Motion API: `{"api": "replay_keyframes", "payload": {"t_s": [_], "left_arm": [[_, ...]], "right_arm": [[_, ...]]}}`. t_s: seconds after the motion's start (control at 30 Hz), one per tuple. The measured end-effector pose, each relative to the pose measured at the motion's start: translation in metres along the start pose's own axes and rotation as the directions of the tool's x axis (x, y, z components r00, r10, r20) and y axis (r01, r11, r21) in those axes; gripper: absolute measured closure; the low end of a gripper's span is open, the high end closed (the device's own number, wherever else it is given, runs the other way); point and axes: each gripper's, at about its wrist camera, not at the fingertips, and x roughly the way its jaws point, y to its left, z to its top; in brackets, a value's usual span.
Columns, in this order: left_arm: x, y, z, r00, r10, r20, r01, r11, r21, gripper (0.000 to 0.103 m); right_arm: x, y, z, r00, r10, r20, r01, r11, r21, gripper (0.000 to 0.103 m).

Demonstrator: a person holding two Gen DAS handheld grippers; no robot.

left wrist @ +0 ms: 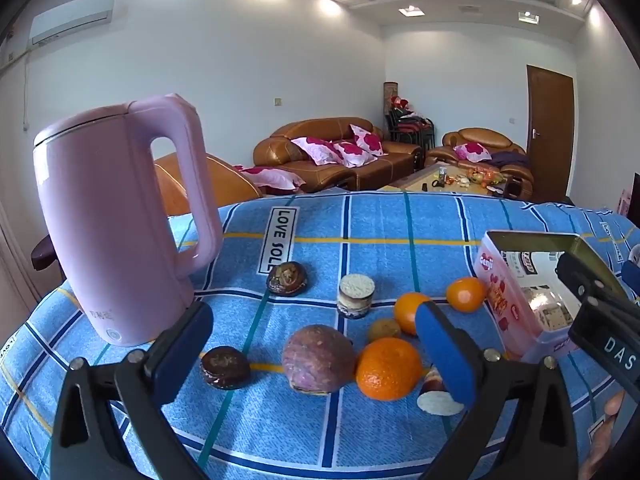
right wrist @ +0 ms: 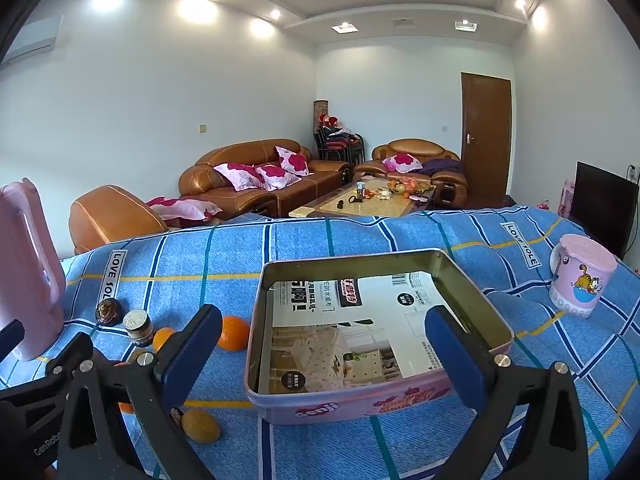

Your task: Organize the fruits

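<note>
Three oranges lie on the blue checked cloth: a near one (left wrist: 388,368), one behind it (left wrist: 410,312) and one by the tin (left wrist: 466,294). A purple round fruit (left wrist: 318,358) and a small brown fruit (left wrist: 383,329) lie among them. My left gripper (left wrist: 316,344) hangs open just in front of this cluster, with nothing between its fingers. The pink tin (left wrist: 504,308) stands to the right. My right gripper (right wrist: 324,348) is open over the tin (right wrist: 360,404), which holds only a printed paper liner. Two oranges (right wrist: 234,333) (right wrist: 162,338) and the brown fruit (right wrist: 200,424) lie left of the tin.
A pink kettle (left wrist: 112,220) stands at the left. Two dark round cakes (left wrist: 225,367) (left wrist: 287,279), a layered cake (left wrist: 356,295) and a cut piece (left wrist: 436,396) lie among the fruit. A pink mug (right wrist: 582,276) stands far right. Sofas and a coffee table lie beyond.
</note>
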Motion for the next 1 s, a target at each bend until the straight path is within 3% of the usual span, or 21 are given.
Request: {"api": "replay_keyframes", "payload": {"t_s": [1.0], "left_arm": [[0.0030,0.0021,-0.0022,1.000,0.001,-0.010,-0.001,1.000,-0.008,0.000]], "right_arm": [[0.0023,0.0005,-0.0026,1.000,-0.002,-0.010,0.002,1.000,-0.004,0.001]]}}
